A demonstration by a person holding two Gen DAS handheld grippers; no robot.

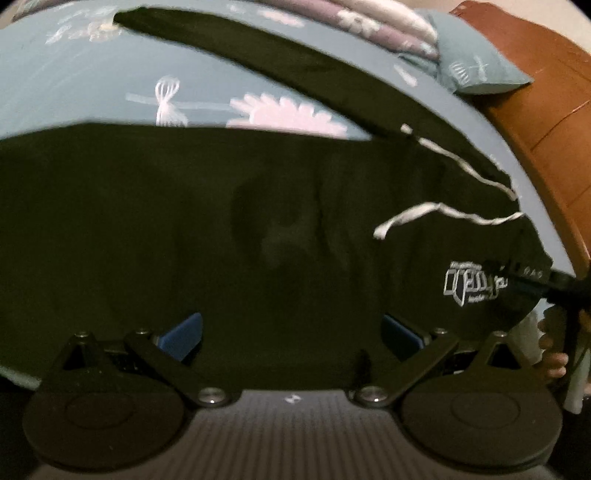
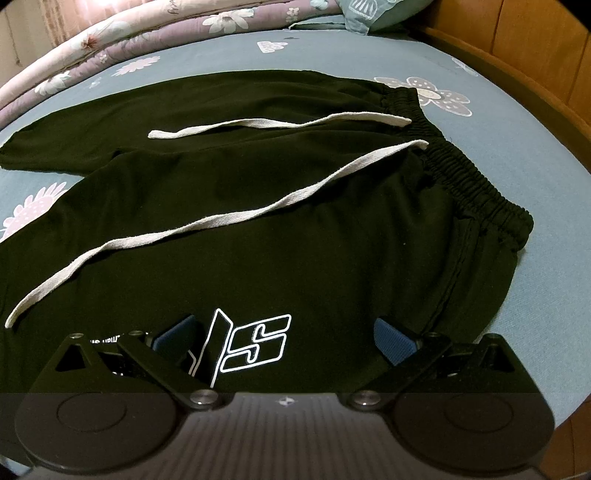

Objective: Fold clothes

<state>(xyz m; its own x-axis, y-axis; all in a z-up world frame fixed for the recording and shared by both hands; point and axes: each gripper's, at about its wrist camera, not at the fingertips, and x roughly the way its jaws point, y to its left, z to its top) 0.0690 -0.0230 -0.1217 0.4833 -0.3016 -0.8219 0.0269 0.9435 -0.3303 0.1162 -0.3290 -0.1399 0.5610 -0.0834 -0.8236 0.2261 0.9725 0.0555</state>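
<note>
Presently, a pair of black trousers (image 2: 280, 206) lies spread flat on a bed covered by a blue floral sheet (image 2: 517, 155). Seen from the right wrist, the elastic waistband (image 2: 476, 177) sits toward the right side, and the two legs run away to the left, the far leg ending near the left edge of view. Two white drawstrings (image 2: 207, 225) trail from the waistband across the fabric, apart from each other. A white outlined logo (image 2: 255, 343) is printed on the near part of the trousers.

Right tool (image 2: 284, 339): its blue pads (image 2: 393, 341) stand wide apart, low over the near edge of the trousers, with the logo between them. No cloth is pinched between the pads.

Left tool (image 1: 291, 332): its blue pads (image 1: 183, 334) are likewise spread wide, with black fabric filling the gap and covering most of that view. Whether the pads touch the cloth cannot be told. This view is blurred.

In the left wrist view the right tool's black body appears at the right edge, with a hand (image 1: 552, 347) gripping it, just beside the logo.

A folded purple floral quilt (image 2: 110, 40) and a blue pillow (image 2: 373, 14) lie at the far end of the bed. A brown wooden bed frame (image 2: 532, 62) borders the right side.
</note>
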